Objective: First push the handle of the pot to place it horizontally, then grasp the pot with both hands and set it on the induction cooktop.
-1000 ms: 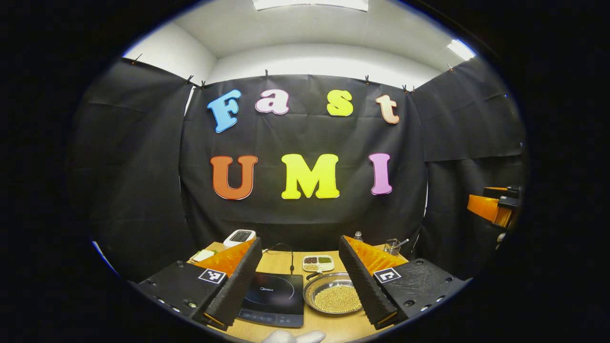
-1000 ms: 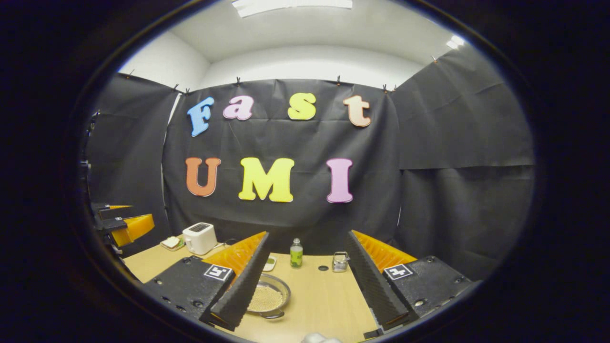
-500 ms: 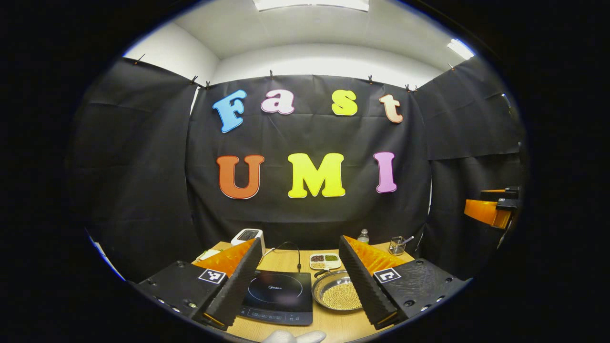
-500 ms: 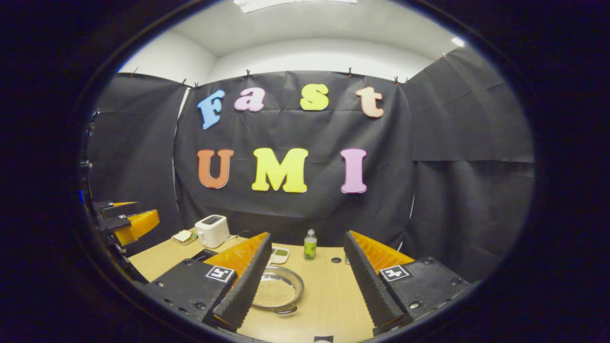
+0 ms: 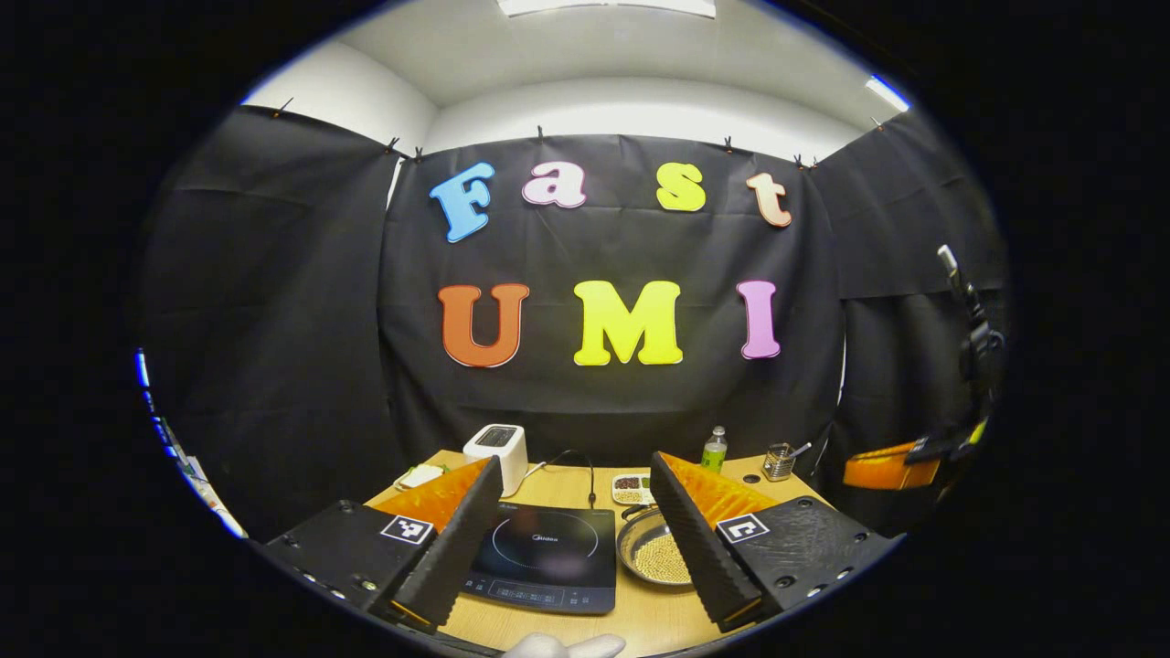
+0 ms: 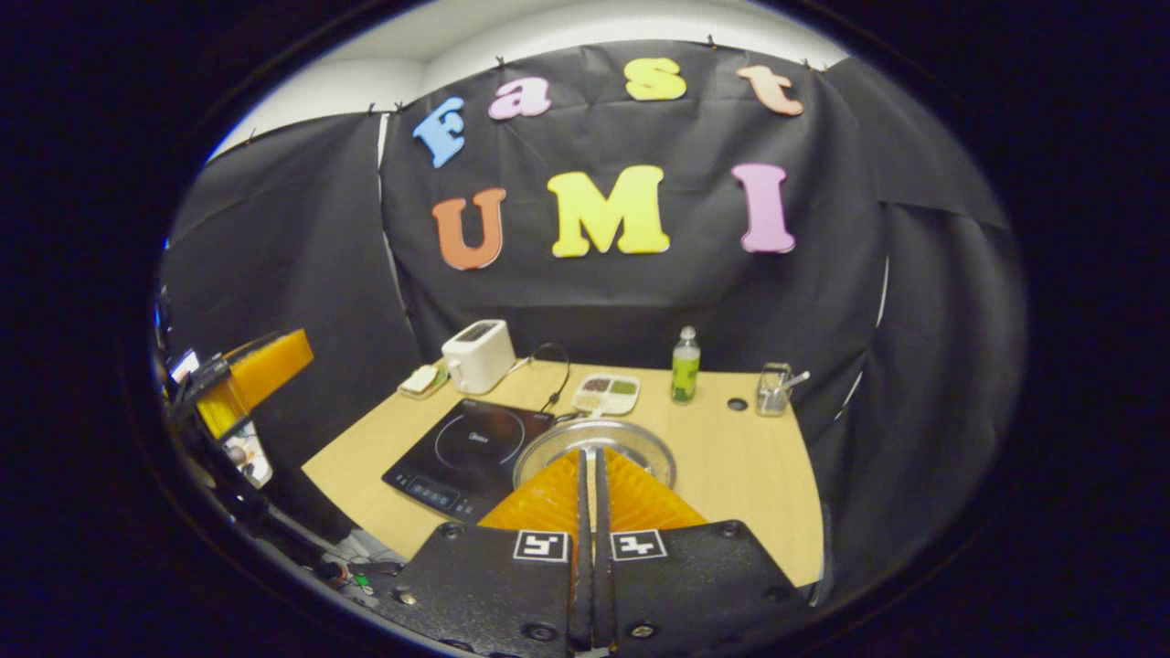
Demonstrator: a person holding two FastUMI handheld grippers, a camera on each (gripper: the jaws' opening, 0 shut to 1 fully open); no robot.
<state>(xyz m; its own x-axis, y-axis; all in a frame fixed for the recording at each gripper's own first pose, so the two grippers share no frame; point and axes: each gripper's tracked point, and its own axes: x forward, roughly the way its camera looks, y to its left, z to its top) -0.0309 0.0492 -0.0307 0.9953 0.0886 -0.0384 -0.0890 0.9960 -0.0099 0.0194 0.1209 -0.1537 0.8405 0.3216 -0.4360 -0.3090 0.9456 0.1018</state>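
In the left gripper view, the left gripper had drifted sideways, fingers wide apart and holding nothing; the cooktop lay between them, the pot beside the right finger. In the right gripper view, the right gripper had closed empty and dipped just before the pot, probably readying the handle push.

Round steel pot of pale beads: one
Flat black induction cooktop: one
White toaster: one
Green plastic bottle: one
White divided dish of grains: one
Small wire holder: one
Two-finger grippers: two
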